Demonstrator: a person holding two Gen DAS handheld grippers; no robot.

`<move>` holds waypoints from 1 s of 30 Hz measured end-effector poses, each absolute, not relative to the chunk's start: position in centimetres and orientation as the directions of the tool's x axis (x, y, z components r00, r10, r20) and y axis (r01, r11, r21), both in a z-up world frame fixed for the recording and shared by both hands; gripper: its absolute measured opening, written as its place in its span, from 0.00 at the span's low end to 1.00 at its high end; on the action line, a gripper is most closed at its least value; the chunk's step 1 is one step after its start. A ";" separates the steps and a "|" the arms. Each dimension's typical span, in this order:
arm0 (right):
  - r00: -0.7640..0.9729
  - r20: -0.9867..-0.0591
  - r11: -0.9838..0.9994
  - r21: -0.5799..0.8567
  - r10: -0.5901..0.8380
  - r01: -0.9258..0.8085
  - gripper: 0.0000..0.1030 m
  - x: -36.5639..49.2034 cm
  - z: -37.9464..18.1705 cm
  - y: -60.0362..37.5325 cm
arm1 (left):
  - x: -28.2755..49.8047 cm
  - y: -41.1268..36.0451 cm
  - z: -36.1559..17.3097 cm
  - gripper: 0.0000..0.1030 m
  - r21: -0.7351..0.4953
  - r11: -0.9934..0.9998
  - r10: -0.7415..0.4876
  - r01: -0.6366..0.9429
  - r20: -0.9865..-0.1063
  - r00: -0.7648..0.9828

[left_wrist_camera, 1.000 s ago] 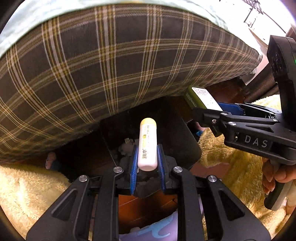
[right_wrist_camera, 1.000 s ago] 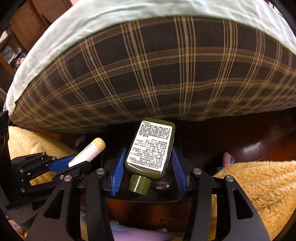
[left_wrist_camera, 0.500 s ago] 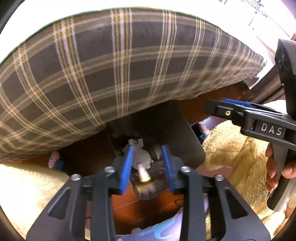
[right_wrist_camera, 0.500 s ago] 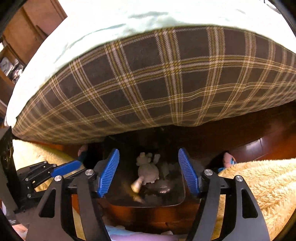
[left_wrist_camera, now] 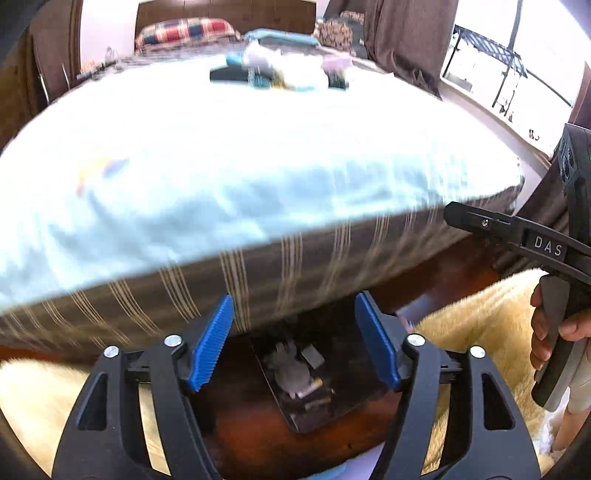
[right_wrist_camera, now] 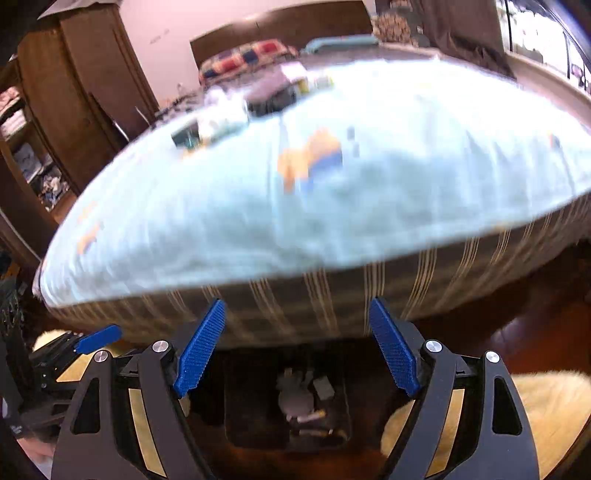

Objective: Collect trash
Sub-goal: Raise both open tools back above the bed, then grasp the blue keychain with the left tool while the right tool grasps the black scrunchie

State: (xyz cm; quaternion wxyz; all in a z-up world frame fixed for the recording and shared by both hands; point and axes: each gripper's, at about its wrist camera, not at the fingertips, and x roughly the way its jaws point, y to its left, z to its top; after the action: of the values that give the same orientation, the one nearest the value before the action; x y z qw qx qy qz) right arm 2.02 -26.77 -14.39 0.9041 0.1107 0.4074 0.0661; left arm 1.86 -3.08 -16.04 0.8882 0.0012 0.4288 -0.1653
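Both the left gripper [left_wrist_camera: 293, 341] and right gripper [right_wrist_camera: 295, 347] are seen newly opened and empty (tube and bottle now dropped into the black bin [left_wrist_camera: 351, 398] below); more trash is judged due from the bed [left_wrist_camera: 258, 147]

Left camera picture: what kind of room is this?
Most likely a bedroom. A big bed with a pale blue sheet fills the view, a checked pillow lies at its head, and a fluffy rug covers the wooden floor.

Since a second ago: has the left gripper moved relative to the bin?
Yes. The left gripper has risen away from the bin, which now looks smaller and lower in its view, and the bed's top shows. Its jaws have just been opening, nothing between them.
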 end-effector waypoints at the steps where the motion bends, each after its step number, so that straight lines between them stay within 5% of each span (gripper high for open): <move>1: 0.671 -0.713 0.969 0.245 0.204 -0.034 0.79 2.5 -13.7 -26.8 | 2.1 -3.0 -15.5 0.67 -0.131 0.947 -0.288 0.294 -0.755 0.589; 18: 0.708 -0.682 0.974 0.222 0.186 -0.042 0.78 13.3 -10.3 -26.6 | 11.6 -2.4 -11.6 0.68 -0.083 0.964 -0.233 0.251 -0.715 0.659; 30: 0.690 -0.692 0.965 0.260 0.213 -0.037 0.53 21.7 -10.4 -26.1 | 18.8 -4.4 -11.6 0.49 -0.076 0.955 -0.251 0.286 -0.719 0.648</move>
State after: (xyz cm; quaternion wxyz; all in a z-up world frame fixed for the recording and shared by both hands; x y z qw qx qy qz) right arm 21.68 -26.07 -10.43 0.9123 0.1134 0.3876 0.0683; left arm 18.81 -4.40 -11.58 0.9075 0.0224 0.3925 -0.1479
